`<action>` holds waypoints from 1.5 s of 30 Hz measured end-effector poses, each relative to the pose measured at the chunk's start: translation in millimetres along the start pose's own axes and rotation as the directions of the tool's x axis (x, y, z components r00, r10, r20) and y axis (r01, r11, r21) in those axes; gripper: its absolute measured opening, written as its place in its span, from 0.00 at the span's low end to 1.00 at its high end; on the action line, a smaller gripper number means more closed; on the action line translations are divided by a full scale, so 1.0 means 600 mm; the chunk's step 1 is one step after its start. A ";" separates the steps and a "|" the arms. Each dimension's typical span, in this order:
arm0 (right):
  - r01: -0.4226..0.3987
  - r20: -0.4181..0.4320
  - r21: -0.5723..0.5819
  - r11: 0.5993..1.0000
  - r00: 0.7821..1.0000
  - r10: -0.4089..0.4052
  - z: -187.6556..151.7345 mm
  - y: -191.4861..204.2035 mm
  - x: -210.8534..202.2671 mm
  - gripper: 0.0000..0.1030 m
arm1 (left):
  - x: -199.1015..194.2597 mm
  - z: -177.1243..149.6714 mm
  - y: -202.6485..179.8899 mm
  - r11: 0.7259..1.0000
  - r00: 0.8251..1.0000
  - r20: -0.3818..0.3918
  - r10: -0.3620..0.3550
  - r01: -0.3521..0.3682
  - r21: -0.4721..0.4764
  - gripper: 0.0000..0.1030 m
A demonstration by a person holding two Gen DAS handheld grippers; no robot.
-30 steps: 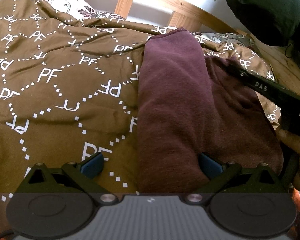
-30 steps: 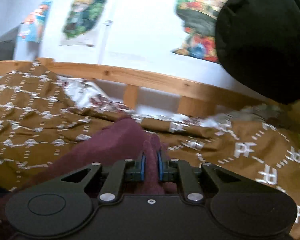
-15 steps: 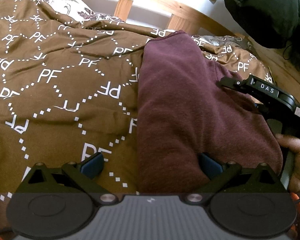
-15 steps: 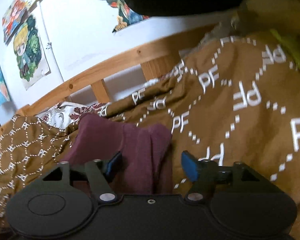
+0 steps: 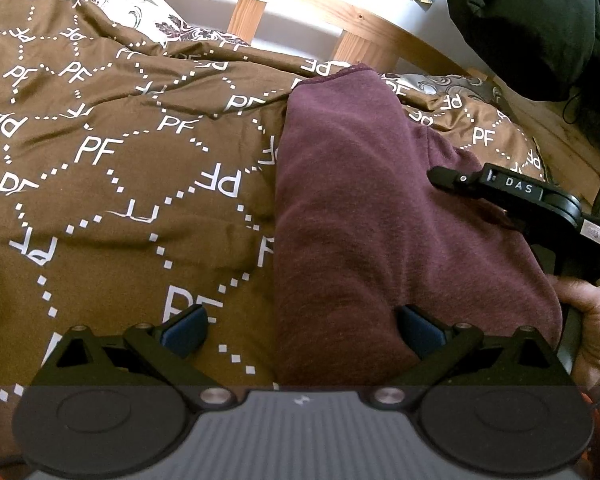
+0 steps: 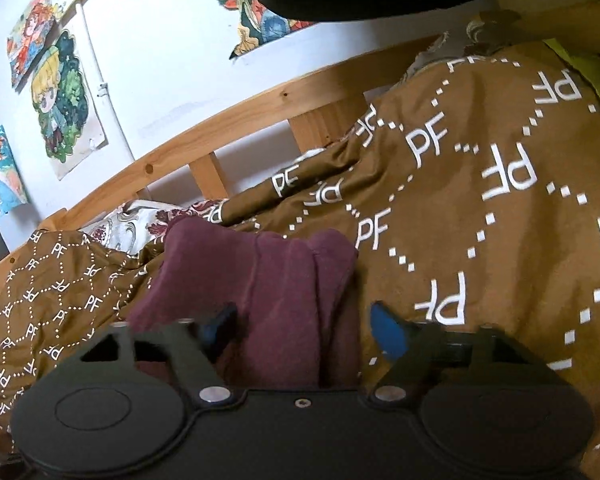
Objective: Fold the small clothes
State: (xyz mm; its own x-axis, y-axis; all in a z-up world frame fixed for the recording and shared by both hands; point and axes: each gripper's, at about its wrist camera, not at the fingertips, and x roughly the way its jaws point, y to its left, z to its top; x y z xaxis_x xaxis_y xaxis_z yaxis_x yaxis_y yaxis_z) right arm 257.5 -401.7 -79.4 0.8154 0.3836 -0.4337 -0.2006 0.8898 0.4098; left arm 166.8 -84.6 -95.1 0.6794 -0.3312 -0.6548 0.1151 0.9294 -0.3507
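Note:
A maroon garment [image 5: 364,216] lies folded lengthwise on the brown bedspread [image 5: 100,184]. My left gripper [image 5: 304,328] is open and empty over its near left edge, with one blue pad on the spread and the other on the cloth. My right gripper [image 6: 304,328] is open and empty just above the garment's right edge [image 6: 268,300]. It also shows in the left wrist view [image 5: 512,192], over the garment's right side.
A wooden bed rail [image 5: 300,20] runs along the far side. A dark bundle [image 5: 540,28] sits at the far right corner. Posters [image 6: 60,96] hang on the wall. A patterned pillow [image 5: 140,4] shows behind the spread.
My right gripper opened and let go of the garment's edge, then drew back to the right. The cloth now lies flat. My left gripper has barely moved.

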 end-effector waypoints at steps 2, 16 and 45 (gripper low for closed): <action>-0.005 -0.005 0.008 1.000 1.000 0.005 -0.003 0.001 0.003 0.50 | 0.000 0.000 0.000 1.000 1.000 0.000 0.000 0.000 0.000 1.00; -0.069 0.027 0.148 0.987 0.997 0.066 -0.006 -0.028 -0.005 0.49 | -0.009 0.011 0.019 0.996 0.997 -0.011 -0.076 0.076 -0.052 0.99; -0.117 0.198 -0.118 0.986 0.970 0.139 0.024 0.087 -0.069 0.19 | -0.035 0.108 -0.043 0.948 0.983 -0.034 -0.182 0.184 0.261 0.34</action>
State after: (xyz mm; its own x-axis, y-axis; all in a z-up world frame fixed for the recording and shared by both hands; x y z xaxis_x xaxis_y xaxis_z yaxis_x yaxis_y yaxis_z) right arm 220.9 -374.9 -28.8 0.8709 0.4469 -0.2046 -0.3577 0.8617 0.3599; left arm 196.8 -90.9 -29.1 0.6220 -0.5000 -0.6026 0.4235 0.8621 -0.2782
